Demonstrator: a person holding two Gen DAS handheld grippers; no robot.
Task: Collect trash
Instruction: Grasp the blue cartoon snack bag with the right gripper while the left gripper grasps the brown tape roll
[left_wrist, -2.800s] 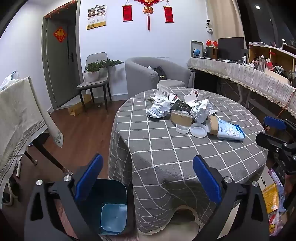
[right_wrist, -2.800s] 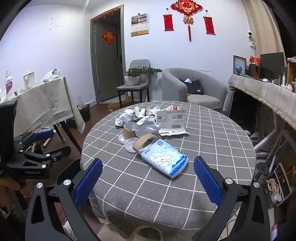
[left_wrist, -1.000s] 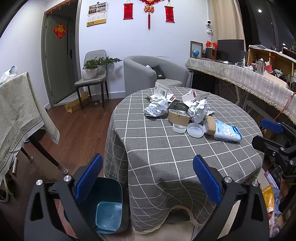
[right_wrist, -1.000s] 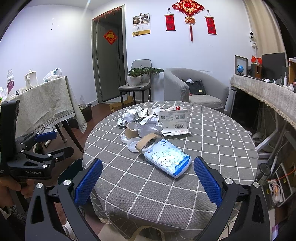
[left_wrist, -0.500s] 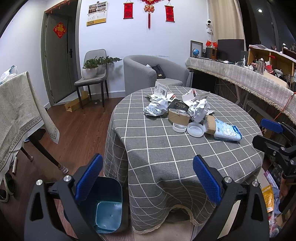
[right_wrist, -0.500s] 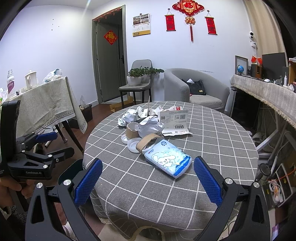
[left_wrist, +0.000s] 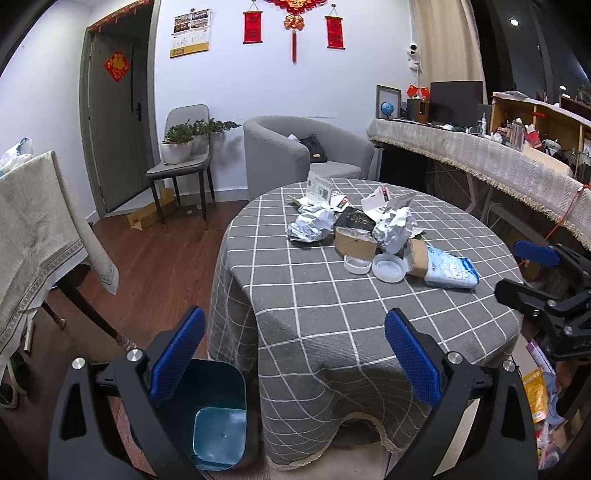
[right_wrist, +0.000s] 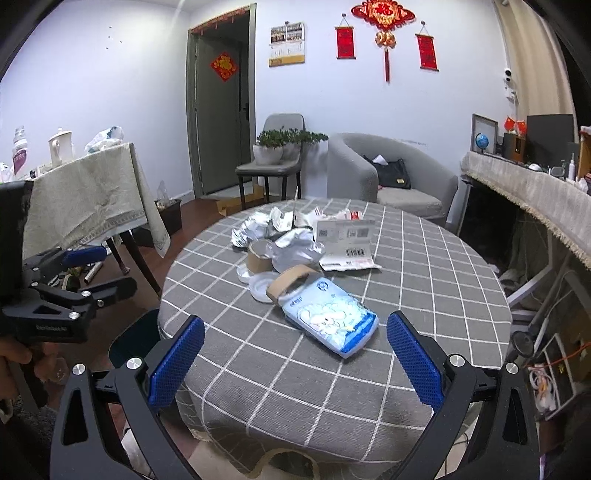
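Ahead of your fingers the round grey-checked table (left_wrist: 332, 295) carries the trash pile (left_wrist: 354, 229), the blue bin (left_wrist: 218, 417) sits under your released left gripper (left_wrist: 293, 354), and your right gripper (right_wrist: 295, 358), also released, frames the blue tissue pack (right_wrist: 332, 321).

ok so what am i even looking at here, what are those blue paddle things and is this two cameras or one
Two cameras, one on each handheld claw, each looking forward between its own blue-padded fingers. No robot: a person carries both tools. The left claw is open and empty, above a blue bin on the floor. The right claw is open and empty too, facing the round table. On its checked cloth lies the trash: a blue tissue pack, crumpled foil, cardboard tape rolls, white lids and torn paper labels. Each claw also shows at the edge of the other's picture.
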